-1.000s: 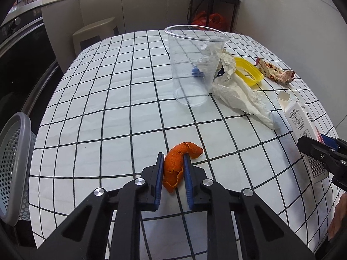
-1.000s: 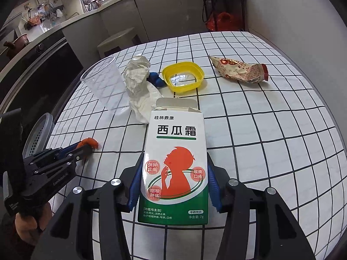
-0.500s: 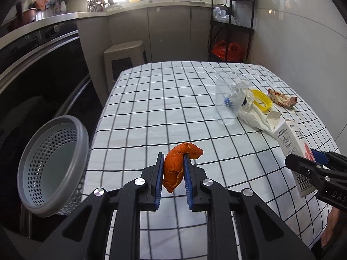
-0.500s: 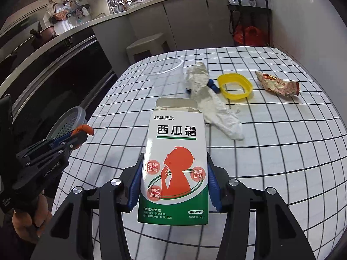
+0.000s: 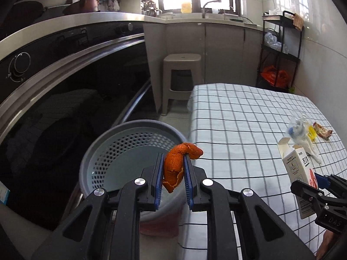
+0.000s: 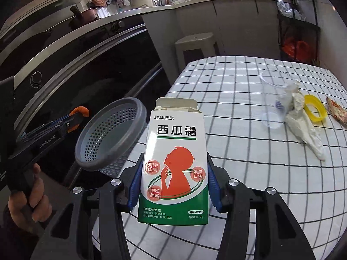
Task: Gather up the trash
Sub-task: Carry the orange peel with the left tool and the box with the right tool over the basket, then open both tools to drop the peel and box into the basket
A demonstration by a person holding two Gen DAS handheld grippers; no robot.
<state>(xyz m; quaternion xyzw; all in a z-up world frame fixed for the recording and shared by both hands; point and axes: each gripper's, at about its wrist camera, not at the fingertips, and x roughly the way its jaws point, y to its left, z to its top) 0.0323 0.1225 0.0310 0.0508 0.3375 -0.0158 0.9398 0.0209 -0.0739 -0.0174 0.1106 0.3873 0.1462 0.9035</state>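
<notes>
Carrying both loads toward the grey perforated bin [image 5: 130, 149] beside the table [image 5: 249, 117] calls for patience. The left gripper [image 5: 172, 184] is clamped on the orange peel [image 5: 175, 164], hanging over the bin's near rim; it should release only once well over the opening. The right gripper [image 6: 173, 186] is clamped on the medicine carton [image 6: 174, 164], above the table edge just beside the bin, and should follow.

Checked bench [image 6: 238, 82] carries a clear cup [image 6: 273, 99], crumpled tissue [image 6: 303, 121], a yellow lid [image 6: 315, 108] and a wrapper [image 6: 338, 113] at its far right.
</notes>
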